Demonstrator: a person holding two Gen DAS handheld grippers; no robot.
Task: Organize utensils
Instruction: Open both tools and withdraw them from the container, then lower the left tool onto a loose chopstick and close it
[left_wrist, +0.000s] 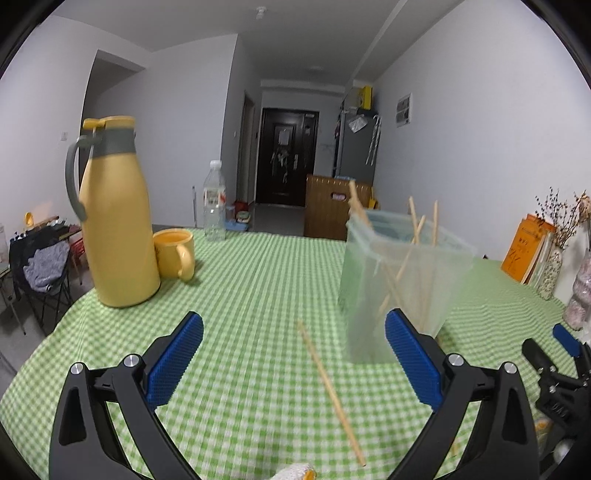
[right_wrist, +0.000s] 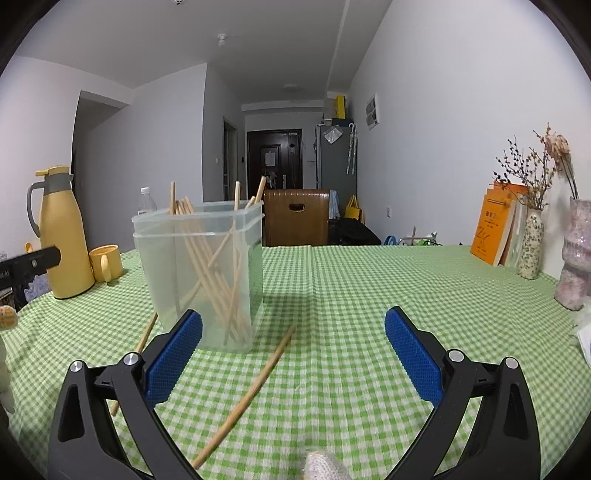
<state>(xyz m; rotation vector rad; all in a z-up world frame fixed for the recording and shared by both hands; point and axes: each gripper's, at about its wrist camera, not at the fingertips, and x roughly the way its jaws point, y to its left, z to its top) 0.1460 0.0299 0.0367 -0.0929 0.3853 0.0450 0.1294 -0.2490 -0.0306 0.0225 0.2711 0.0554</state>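
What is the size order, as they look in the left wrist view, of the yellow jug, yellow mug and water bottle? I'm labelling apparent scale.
1. yellow jug
2. yellow mug and water bottle: similar; the bottle stands farther back, so unranked.

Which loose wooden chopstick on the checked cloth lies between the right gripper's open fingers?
The long wooden chopstick right of the clear plastic container; the other loose chopstick lies left, behind the finger.

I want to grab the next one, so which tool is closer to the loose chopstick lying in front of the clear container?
Hard to call. The chopstick lies between both open tools: left tool, right tool.
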